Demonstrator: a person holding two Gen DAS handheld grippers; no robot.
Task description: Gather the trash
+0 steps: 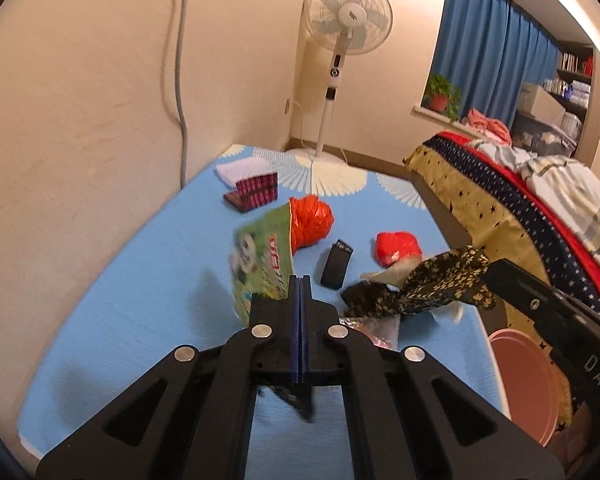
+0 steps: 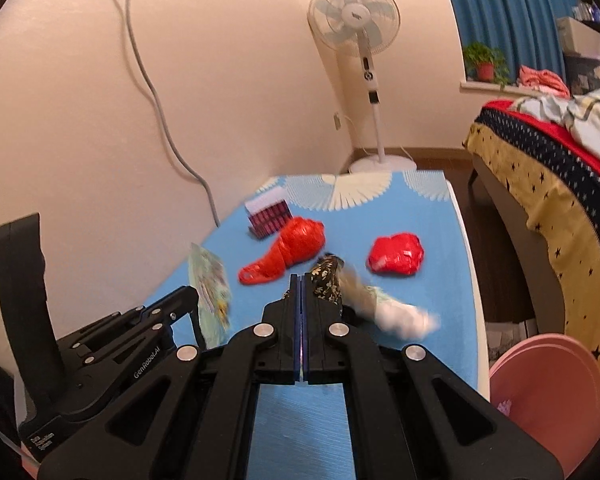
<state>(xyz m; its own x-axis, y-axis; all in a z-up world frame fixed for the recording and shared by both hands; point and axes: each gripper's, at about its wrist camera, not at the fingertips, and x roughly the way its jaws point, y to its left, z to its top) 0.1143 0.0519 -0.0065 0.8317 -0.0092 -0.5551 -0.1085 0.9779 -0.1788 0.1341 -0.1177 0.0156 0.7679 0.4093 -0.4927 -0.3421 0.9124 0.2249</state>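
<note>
My left gripper (image 1: 300, 280) is shut on a green printed packet (image 1: 260, 264) and holds it above the blue table (image 1: 140, 300); the packet also shows in the right wrist view (image 2: 212, 284). My right gripper (image 2: 301, 280) is shut on a black and gold patterned bag (image 2: 328, 280), which hangs with pale crumpled paper (image 2: 396, 316) at its end; the bag also shows in the left wrist view (image 1: 440, 284). On the table lie an orange-red plastic bag (image 2: 292, 248), a red crumpled wrapper (image 2: 396, 258) and a small black box (image 1: 336, 266).
A pink bin (image 2: 548, 396) stands on the floor at the table's right edge. A striped box with white tissue (image 2: 268, 216) sits at the table's far end. A standing fan (image 2: 364, 72) is behind it. A bed (image 2: 560, 184) is at the right.
</note>
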